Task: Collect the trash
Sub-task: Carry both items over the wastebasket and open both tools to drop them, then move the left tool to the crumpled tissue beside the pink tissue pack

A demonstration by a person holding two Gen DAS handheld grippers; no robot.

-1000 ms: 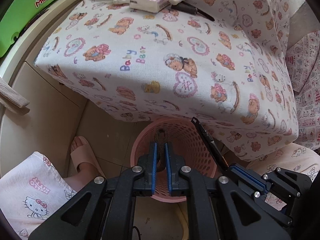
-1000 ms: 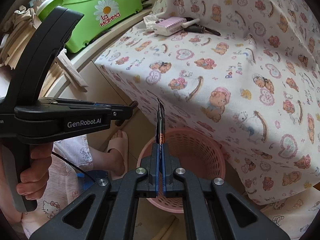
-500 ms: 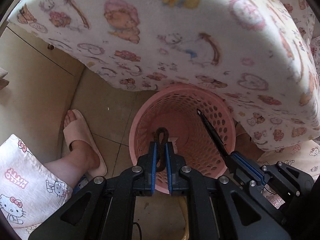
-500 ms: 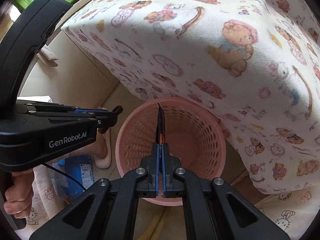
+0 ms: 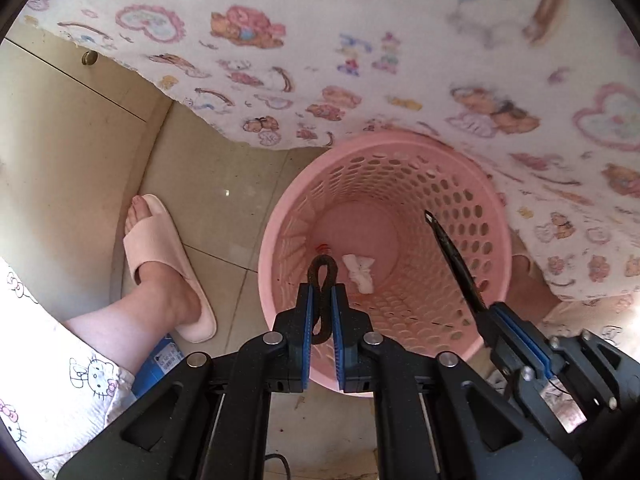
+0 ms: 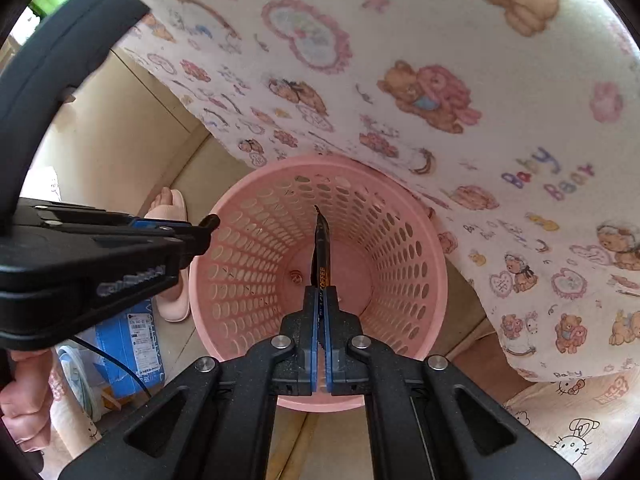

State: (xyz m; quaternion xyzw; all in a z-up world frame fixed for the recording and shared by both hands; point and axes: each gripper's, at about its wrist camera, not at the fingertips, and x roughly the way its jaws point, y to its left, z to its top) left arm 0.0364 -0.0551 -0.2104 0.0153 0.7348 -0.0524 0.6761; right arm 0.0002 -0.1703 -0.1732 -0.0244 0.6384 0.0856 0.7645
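Observation:
A pink perforated waste basket (image 5: 492, 248) (image 6: 404, 240) stands on the floor, half under a draped teddy-bear cloth. My left gripper (image 5: 321, 292) is shut on a dark brown looped hair tie (image 5: 322, 276), held over the basket's near rim. My right gripper (image 6: 320, 292) is shut on a flat black coffee sachet (image 6: 321, 240) (image 5: 454, 256) that points down into the basket. A crumpled white tissue (image 5: 360, 272) and a small round bit (image 6: 295, 277) lie on the basket's bottom. In the left wrist view the right gripper (image 5: 486, 312) shows at lower right. The left gripper (image 6: 210, 228) enters the right wrist view from the left.
The teddy-bear cloth (image 5: 360, 60) overhangs the basket's far side. A person's foot in a pink slipper (image 5: 160, 256) rests on the tiled floor left of the basket. A beige cabinet front (image 5: 60, 160) is at left. A blue box (image 6: 132, 344) sits beside the slipper.
Both grippers have sunk toward the basket, which now looks much larger. The cloth's top with its items has left view. The hair tie and sachet stay gripped.

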